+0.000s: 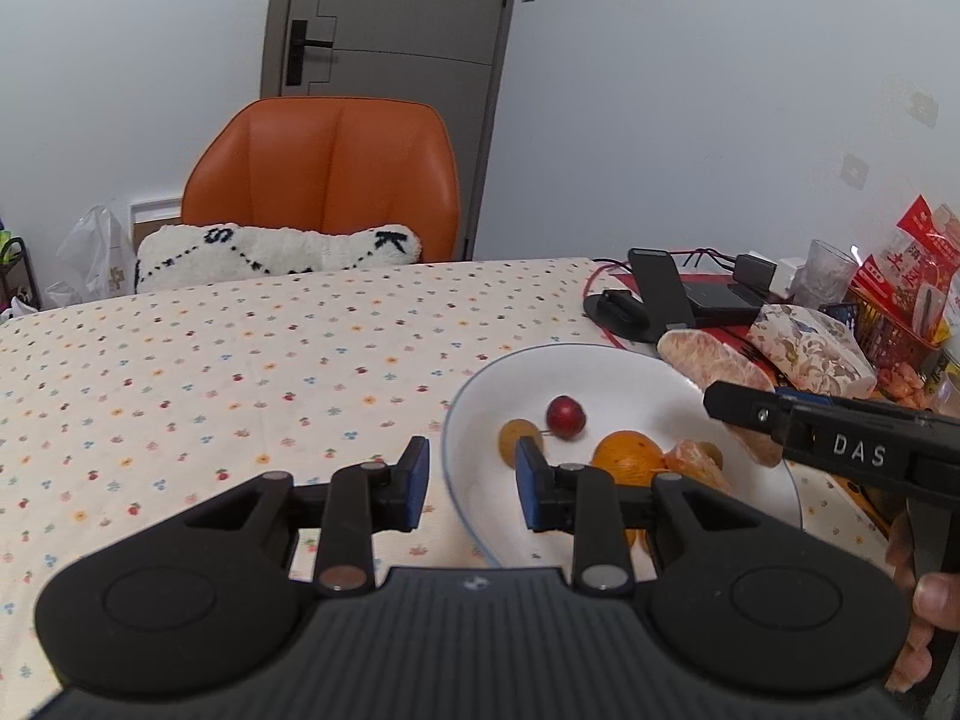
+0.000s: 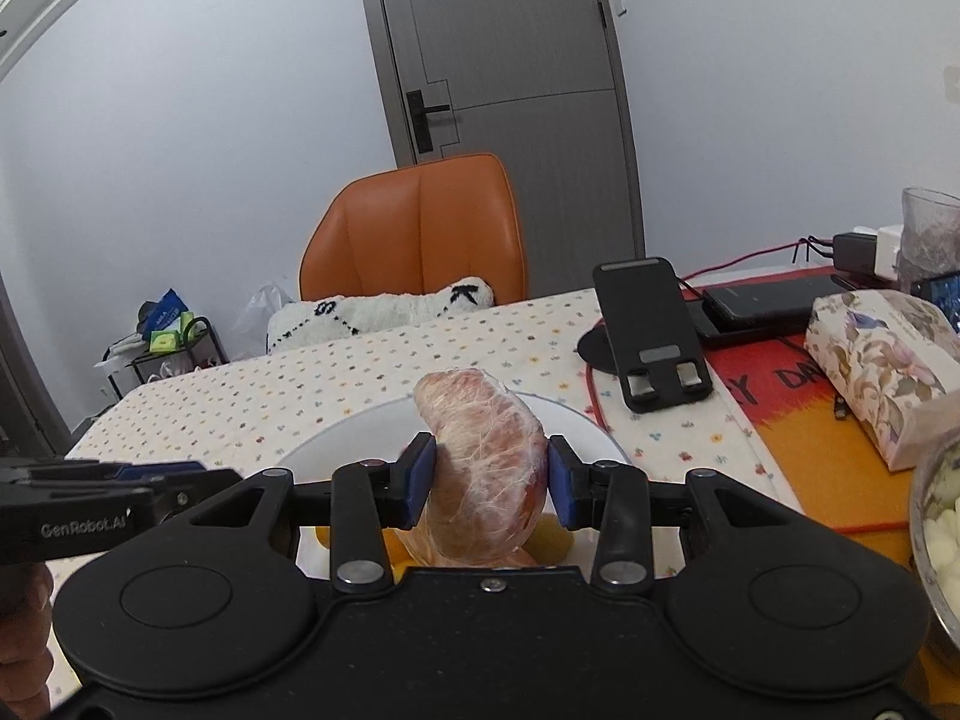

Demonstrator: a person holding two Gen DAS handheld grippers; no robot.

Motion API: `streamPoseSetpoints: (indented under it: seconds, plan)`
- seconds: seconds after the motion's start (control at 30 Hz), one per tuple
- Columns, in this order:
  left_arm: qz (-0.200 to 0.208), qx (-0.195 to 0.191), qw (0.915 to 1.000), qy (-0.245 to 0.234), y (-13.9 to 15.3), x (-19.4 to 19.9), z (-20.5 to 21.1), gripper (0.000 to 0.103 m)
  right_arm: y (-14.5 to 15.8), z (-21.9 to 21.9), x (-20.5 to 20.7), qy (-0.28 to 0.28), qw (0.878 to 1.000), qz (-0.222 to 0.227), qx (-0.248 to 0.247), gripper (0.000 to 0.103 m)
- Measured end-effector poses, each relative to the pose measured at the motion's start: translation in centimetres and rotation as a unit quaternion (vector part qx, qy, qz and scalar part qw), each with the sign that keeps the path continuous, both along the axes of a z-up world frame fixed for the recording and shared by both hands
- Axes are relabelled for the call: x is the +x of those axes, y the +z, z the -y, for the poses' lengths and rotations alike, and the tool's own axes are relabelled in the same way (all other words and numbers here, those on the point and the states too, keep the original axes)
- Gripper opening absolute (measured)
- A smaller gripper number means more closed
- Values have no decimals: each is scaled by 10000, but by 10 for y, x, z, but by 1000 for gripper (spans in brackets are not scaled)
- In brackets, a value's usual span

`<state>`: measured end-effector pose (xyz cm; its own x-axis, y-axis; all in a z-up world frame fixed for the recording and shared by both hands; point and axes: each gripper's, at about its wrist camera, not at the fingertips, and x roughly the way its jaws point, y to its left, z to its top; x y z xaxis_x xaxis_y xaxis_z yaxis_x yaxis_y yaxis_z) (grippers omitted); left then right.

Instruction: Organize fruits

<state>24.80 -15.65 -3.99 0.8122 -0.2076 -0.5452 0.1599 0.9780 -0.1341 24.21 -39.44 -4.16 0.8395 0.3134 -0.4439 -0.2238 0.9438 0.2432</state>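
The left gripper point(image 1: 472, 483) hangs with its blue-padded jaws spread apart and nothing between them, straddling the near left rim of a white plate point(image 1: 480, 396). To its right, the right gripper point(image 2: 489, 483) clamps a peeled pomelo segment point(image 2: 486, 456) between its pads, holding the fruit raised above the plate; a person's hand point(image 1: 921, 618) grips that tool at the right edge of the left wrist view. On the plate lie an orange point(image 1: 627, 456), peeled tangerine pieces point(image 1: 690, 462) just right of it, a small yellowish fruit point(image 1: 513, 438) touching the left gripper's right pad line, and, a little farther in, a dark red fruit point(image 1: 566, 415). The plate sits on a flower-dotted tablecloth point(image 1: 240, 372). Farther right stand a black phone stand point(image 2: 651, 336), a floral tissue box point(image 2: 882, 366) and a glass point(image 2: 930, 240). Beyond the table's far edge, an orange chair point(image 1: 324, 180) carries a white cushion point(image 1: 276, 255), with a grey door point(image 1: 390, 18) behind.
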Motion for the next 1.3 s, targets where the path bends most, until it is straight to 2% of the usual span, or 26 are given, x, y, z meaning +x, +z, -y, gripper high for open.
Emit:
streamPoseSetpoints:
  seconds: [0.1, 0.23, 0.4, 0.47, 0.73, 0.87, 1.3]
  plan:
    - [-22, -22, 10000, 92, 1, -2, -8, 38, 3, -2, -1, -36, 9999, 55, 81, 56]
    - [-19, -57, 9997, 242, 2, -4, -20, 53, 8, -5, -6, 9, 9999, 78, 128, 57]
    - [-15, -141, 9989, 444, 5, -9, -36, 67, 11, -14, -15, 93, 9998, 78, 138, 66]
    - [-8, -149, 9986, 510, 6, -13, -41, 74, 13, -19, -18, 140, 9998, 77, 124, 66]
    - [-122, -285, 9977, 600, 10, -26, -64, 85, 19, -38, -30, 292, 9995, 76, 107, 71]
    - [-105, -306, 9968, 729, 13, -37, -76, 89, 23, -46, -38, 339, 9993, 73, 108, 80]
    - [-17, -291, 9947, 988, 23, -78, -102, 94, 35, -60, -72, 373, 9991, 176, 87, 103]
